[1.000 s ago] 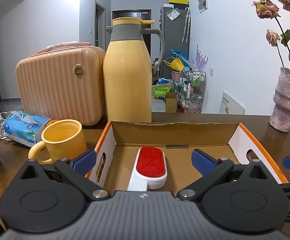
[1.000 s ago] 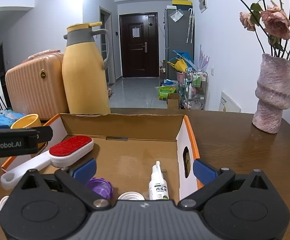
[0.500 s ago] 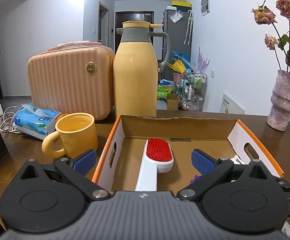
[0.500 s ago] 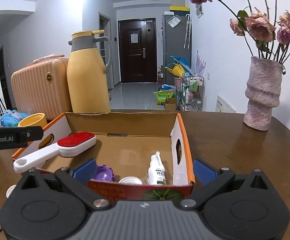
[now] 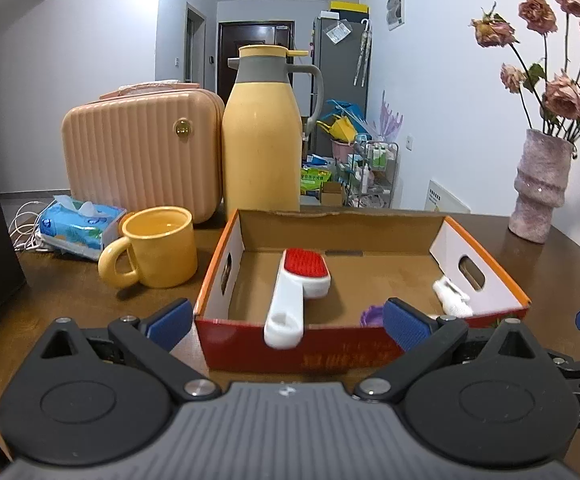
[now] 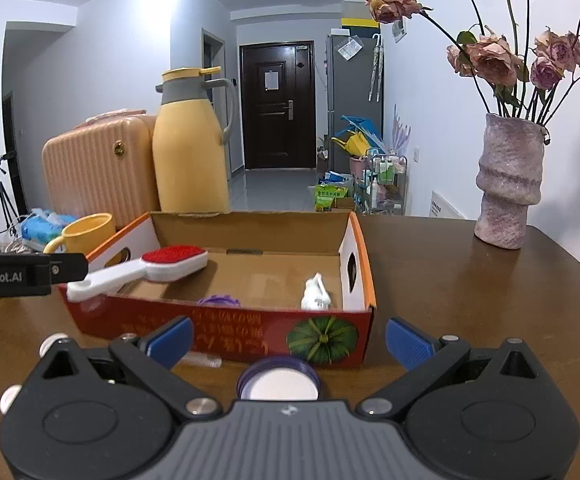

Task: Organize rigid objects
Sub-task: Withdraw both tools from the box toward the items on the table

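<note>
A cardboard box [image 5: 245, 342] with orange rims stands on the brown table. A white lint brush with a red pad [image 5: 296, 284] leans over the box's near wall, its handle sticking out. Inside lie a white spray bottle [image 5: 452, 294] and a purple cap [image 5: 372, 315]. My left gripper [image 5: 287, 316] hangs open in front of the box, holding nothing. In the right wrist view the box [image 6: 249, 322] shows the brush [image 6: 145, 270], the bottle [image 6: 316, 296] and the cap [image 6: 219, 301]. My right gripper [image 6: 287, 338] is open above a purple-rimmed white lid [image 6: 277, 380] on the table.
A yellow mug [image 5: 155, 246], a tissue pack [image 5: 79, 224], a peach case [image 5: 141, 158] and a yellow thermos jug [image 5: 261, 140] stand left of and behind the box. A pink vase with dried roses [image 5: 540, 188] is at far right. Small white caps [image 6: 51, 340] lie at left.
Both grippers have drawn back from the box toward the table's near side. The lint brush stays resting on the box wall. The purple-rimmed lid has come into the right wrist view.
</note>
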`<control>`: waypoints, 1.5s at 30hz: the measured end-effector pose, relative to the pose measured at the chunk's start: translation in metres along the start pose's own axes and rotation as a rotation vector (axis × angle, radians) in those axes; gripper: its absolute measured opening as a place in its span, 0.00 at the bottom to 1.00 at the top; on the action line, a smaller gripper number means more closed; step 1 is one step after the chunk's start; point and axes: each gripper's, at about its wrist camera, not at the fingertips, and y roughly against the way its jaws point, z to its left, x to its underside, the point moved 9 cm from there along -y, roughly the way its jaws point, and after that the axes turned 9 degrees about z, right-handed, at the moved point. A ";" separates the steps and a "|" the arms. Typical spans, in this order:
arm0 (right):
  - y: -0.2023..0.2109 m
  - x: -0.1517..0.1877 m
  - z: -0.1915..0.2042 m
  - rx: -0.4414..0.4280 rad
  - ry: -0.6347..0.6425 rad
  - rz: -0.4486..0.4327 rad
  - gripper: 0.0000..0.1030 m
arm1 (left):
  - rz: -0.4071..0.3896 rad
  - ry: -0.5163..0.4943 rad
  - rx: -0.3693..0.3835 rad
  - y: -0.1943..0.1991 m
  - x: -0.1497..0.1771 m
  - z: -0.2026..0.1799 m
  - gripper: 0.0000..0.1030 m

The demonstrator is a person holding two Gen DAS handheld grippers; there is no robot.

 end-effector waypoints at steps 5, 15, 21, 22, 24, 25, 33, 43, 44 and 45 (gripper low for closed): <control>0.011 0.018 0.002 0.002 0.009 0.017 1.00 | 0.022 -0.015 0.006 0.010 0.017 -0.002 1.00; 0.036 0.043 -0.001 0.006 -0.002 0.029 1.00 | 0.066 -0.032 0.021 0.025 0.048 -0.003 1.00; 0.047 0.057 -0.001 0.010 0.001 0.037 1.00 | 0.093 -0.049 0.035 0.033 0.064 -0.006 1.00; 0.048 0.059 -0.002 0.010 0.001 0.039 1.00 | 0.096 -0.052 0.037 0.034 0.066 -0.007 1.00; 0.051 0.063 -0.002 0.011 0.000 0.044 1.00 | 0.104 -0.058 0.042 0.036 0.071 -0.009 1.00; 0.052 0.065 -0.003 0.012 0.000 0.047 1.00 | 0.109 -0.062 0.046 0.037 0.073 -0.010 1.00; 0.059 0.079 -0.005 0.012 -0.008 0.064 1.00 | 0.160 -0.097 0.070 0.036 0.098 -0.021 1.00; 0.061 0.091 -0.007 0.016 -0.013 0.081 1.00 | 0.216 -0.134 0.092 0.028 0.124 -0.033 1.00; 0.062 0.092 -0.007 0.016 -0.013 0.083 1.00 | 0.221 -0.134 0.094 0.027 0.126 -0.034 0.98; 0.062 0.092 -0.007 0.016 -0.014 0.084 1.00 | 0.226 -0.136 0.097 0.026 0.128 -0.035 0.97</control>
